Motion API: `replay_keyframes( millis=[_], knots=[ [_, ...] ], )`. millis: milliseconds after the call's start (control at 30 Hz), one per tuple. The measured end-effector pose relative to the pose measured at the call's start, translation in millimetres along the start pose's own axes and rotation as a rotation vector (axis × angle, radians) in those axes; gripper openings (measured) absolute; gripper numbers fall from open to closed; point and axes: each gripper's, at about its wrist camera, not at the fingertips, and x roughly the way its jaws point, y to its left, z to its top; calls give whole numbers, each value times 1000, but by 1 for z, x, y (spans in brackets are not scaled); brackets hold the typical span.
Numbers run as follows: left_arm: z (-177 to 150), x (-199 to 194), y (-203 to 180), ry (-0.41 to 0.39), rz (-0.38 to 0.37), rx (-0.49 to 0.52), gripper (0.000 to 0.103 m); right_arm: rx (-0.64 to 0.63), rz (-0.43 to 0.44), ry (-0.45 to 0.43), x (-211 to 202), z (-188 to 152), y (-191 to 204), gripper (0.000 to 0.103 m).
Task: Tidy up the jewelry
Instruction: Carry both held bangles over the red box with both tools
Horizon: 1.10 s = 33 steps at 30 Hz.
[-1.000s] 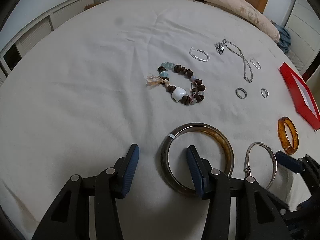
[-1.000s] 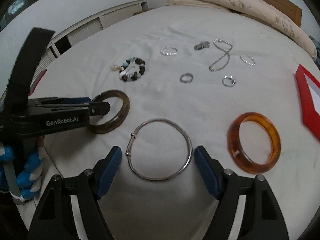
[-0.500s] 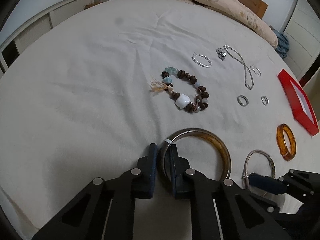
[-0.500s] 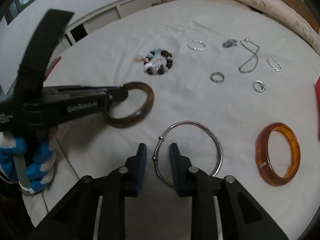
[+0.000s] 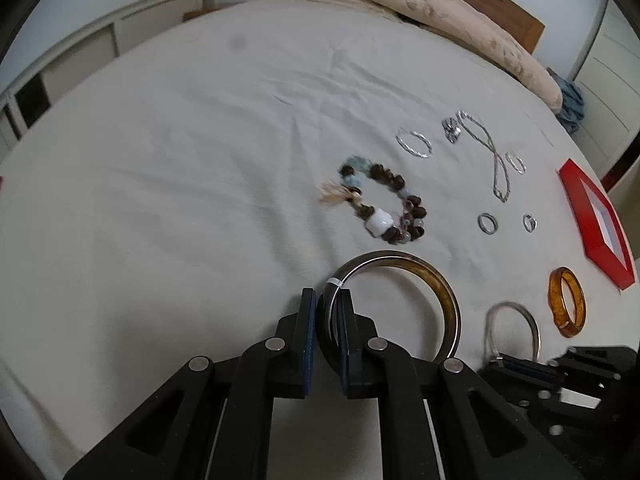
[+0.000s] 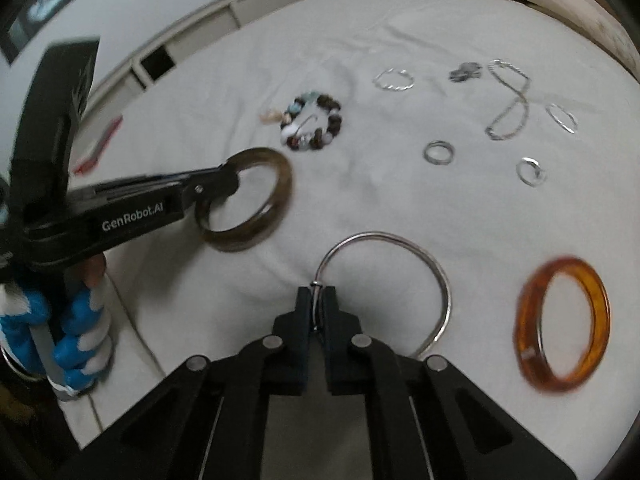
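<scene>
A second ago both pairs of tongs stood wide open around their bangles; now we have them closed. Our left tongs [image 5: 326, 312] are pinched on the near rim of the dark brown bangle [image 5: 444, 300], and our right tongs [image 6: 318, 304] are nipped tight on the thin silver bangle [image 6: 436, 268] right at its small clasp. Both bangles look tilted, possibly just off the sheet, though the fisheye leaves that uncertain. So both grasps seem made, and we judge the next step is carrying the pair to wherever they belong (perhaps the red box [image 5: 580, 196] at the right edge).

Everything lies on a bed with a pale, lightly creased sheet [image 5: 180, 160]. Well apart from our tongs sit the beaded bracelet [image 5: 384, 204], a twisted silver bracelet [image 5: 414, 143], a looped silver chain [image 5: 486, 148], two small rings [image 5: 488, 224], and, nearer our right hand, the amber bangle [image 6: 564, 324]. A quilt [image 5: 420, 4] is bunched against the wooden headboard, with white cabinets along the wall.
</scene>
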Motion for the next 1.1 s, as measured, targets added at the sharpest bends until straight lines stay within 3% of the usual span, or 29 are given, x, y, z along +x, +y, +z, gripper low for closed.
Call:
replay_keyframes(
  millis=[300,500,667,767,933,1100],
  knots=[
    [6,-45,-18,-35,44,28,10,175,160,-191,-75,-27,-9,4],
    [22,-50,-84,-29,-27,103,10,289,206,-339,-151,-49,-43,4],
    [50,-36,-174,-20,-132,200,10,310,119,-432,-209,-52,-94,4],
    [66,-23,-233,-21,-183,269,10,299,15,-451,-237,-49,-138,4],
    [89,13,-326,-7,-238,359,10,294,-156,-408,-246,-47,-224,5],
    [95,63,-396,31,-231,434,10,305,-231,-330,-230,-51,-292,5]
  ],
)
